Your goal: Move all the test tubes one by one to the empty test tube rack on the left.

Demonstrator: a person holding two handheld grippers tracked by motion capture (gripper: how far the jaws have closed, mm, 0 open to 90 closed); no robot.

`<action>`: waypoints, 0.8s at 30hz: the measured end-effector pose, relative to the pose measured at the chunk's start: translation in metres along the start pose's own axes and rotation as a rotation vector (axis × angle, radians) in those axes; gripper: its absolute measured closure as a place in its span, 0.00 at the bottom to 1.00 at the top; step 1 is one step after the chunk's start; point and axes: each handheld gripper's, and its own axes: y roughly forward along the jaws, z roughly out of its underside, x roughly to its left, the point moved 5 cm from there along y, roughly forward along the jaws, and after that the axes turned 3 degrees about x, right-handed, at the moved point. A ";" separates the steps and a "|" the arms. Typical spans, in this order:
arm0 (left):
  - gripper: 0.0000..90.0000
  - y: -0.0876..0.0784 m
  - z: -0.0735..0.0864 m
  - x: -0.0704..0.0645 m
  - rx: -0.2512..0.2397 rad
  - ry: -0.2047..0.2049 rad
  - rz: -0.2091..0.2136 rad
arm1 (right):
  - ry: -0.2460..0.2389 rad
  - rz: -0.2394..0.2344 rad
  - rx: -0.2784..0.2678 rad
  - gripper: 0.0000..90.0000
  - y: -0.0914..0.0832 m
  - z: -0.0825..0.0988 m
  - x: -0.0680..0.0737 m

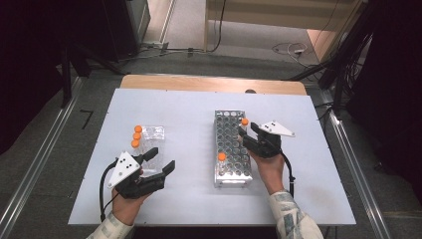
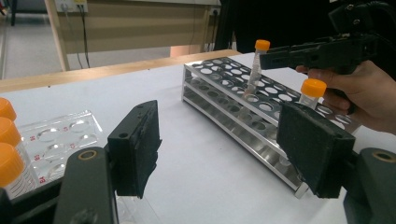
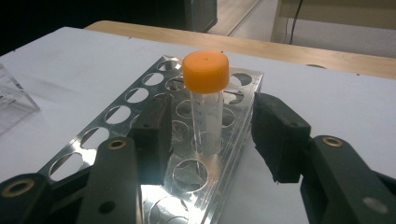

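A metal tube rack (image 1: 232, 172) stands in the middle of the white table. Two orange-capped tubes stand in it: a far tube (image 1: 244, 122) and a near tube (image 1: 221, 157). My right gripper (image 1: 248, 128) reaches the far tube from the right. In the right gripper view this tube (image 3: 205, 100) stands upright between the jaws with a gap on each side, so the right gripper (image 3: 210, 126) is open. My left gripper (image 1: 161, 158) is open and holds nothing, just in front of a clear plastic rack (image 1: 154, 134) that holds three orange-capped tubes (image 1: 137, 136).
The left gripper view looks across bare table at the metal rack (image 2: 224, 100), with the clear rack (image 2: 70, 133) at its left. A wooden strip (image 1: 214, 83) borders the table's far edge. Cables lie on the floor beyond.
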 end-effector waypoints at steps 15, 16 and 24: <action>0.33 0.002 0.002 -0.001 0.005 0.003 0.005 | -0.025 0.013 0.012 0.76 0.016 0.004 0.003; 0.33 0.002 0.002 -0.001 0.009 0.002 0.005 | -0.026 0.016 0.011 0.77 0.016 0.004 0.002; 0.33 0.003 0.002 -0.002 0.012 0.003 0.008 | -0.032 0.016 -0.008 0.80 0.014 0.001 0.003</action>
